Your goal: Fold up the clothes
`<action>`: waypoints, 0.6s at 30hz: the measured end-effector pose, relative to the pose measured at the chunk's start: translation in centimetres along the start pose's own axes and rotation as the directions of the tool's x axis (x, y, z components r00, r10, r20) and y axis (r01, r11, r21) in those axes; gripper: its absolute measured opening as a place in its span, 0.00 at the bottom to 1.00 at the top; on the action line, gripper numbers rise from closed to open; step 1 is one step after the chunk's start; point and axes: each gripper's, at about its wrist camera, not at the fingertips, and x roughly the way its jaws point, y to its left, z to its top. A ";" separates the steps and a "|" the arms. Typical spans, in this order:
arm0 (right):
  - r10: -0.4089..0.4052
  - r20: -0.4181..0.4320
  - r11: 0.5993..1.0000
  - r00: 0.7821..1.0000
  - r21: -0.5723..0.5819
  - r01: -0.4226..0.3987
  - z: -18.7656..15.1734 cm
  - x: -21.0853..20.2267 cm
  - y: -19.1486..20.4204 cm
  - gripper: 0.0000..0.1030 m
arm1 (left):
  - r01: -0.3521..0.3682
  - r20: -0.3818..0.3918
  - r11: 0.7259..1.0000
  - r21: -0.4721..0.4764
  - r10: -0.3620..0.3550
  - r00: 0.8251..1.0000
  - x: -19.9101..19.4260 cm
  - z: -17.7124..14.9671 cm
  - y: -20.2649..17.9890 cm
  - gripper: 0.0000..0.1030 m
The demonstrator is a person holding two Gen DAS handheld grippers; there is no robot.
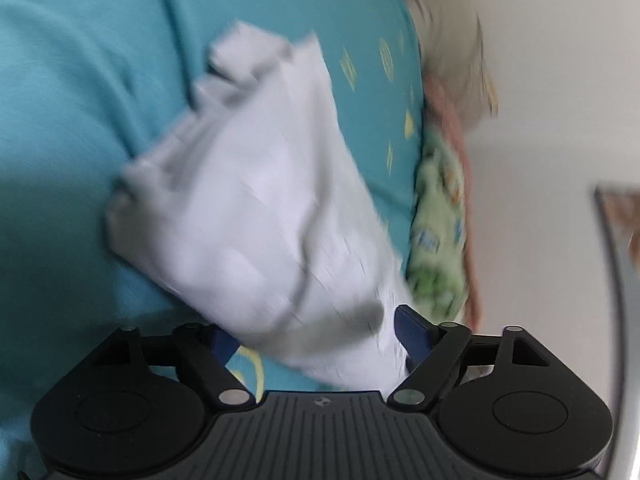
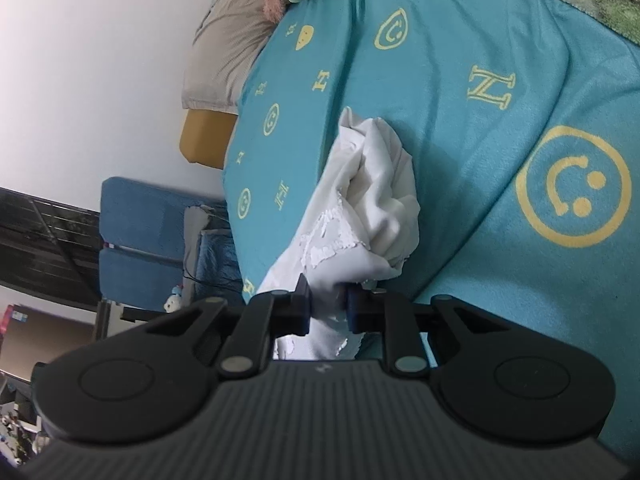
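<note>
Left wrist view motion-blurred; white garment (image 1: 256, 216) hides left claw (image 1: 320, 336) left fingertip.

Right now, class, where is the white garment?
In both wrist views the white garment lies bunched on the teal bedspread, pinched by the right gripper.

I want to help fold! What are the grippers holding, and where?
The right gripper pinches the white shirt at a bunched edge near its print. The left gripper is open, with the shirt lying between its fingers, not pinched.
</note>
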 end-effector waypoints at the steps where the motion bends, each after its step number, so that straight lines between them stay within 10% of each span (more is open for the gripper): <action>1: 0.005 0.003 1.000 1.000 -0.003 -0.005 0.0 -0.1 0.1 0.19 | 0.018 0.018 0.999 -0.033 -0.017 1.000 -0.3 0.2 0.4 0.67; 9: 0.002 0.038 0.999 0.999 -0.039 0.000 -0.3 -0.6 0.8 0.19 | 0.031 0.082 0.999 0.007 -0.032 0.996 -1.3 -0.2 -0.8 0.27; 18: 0.034 0.094 0.998 0.995 -0.058 -0.029 -1.0 -6.6 3.4 0.19 | 0.017 0.024 0.986 0.167 -0.022 0.999 -4.6 -2.5 -7.7 0.20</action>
